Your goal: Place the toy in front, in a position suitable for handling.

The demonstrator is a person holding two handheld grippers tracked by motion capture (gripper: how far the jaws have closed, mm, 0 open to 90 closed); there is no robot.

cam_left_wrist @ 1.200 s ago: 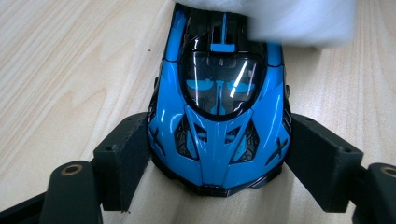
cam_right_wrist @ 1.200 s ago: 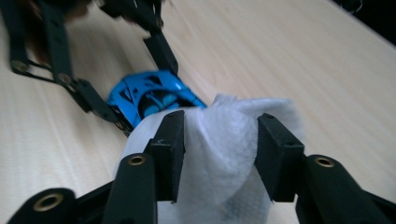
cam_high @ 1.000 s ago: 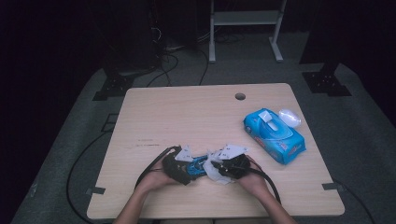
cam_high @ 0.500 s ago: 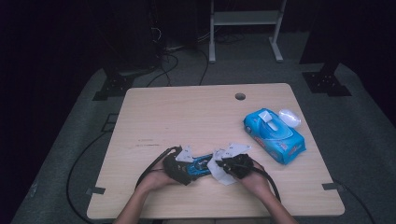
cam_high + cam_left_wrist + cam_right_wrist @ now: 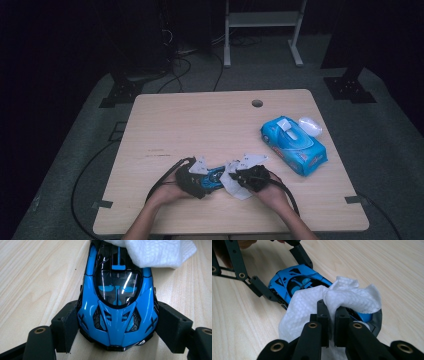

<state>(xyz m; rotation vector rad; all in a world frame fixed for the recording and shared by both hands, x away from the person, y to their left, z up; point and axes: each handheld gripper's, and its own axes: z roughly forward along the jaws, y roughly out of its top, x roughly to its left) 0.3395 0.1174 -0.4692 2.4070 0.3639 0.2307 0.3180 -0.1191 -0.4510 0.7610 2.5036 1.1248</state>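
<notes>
Right gripper (image 5: 331, 322) fingers pinch the wet wipe (image 5: 332, 300); left gripper (image 5: 117, 326) clamps the blue toy car (image 5: 117, 305). Wiping step; next, I judge, rub the wipe along the car's body.

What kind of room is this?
Probably a lab or studio for recording. A bare wooden table stands on grey carpet among dark walls, with cables and a metal stand behind it.

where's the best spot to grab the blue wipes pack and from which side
Probably across the short width of the wipes pack, coming straight down from above. It lies flat on the table with bare wood along both long sides, so fingers fit there. Stay toward the lower half: the open flap and white lid take up the far end.
</notes>
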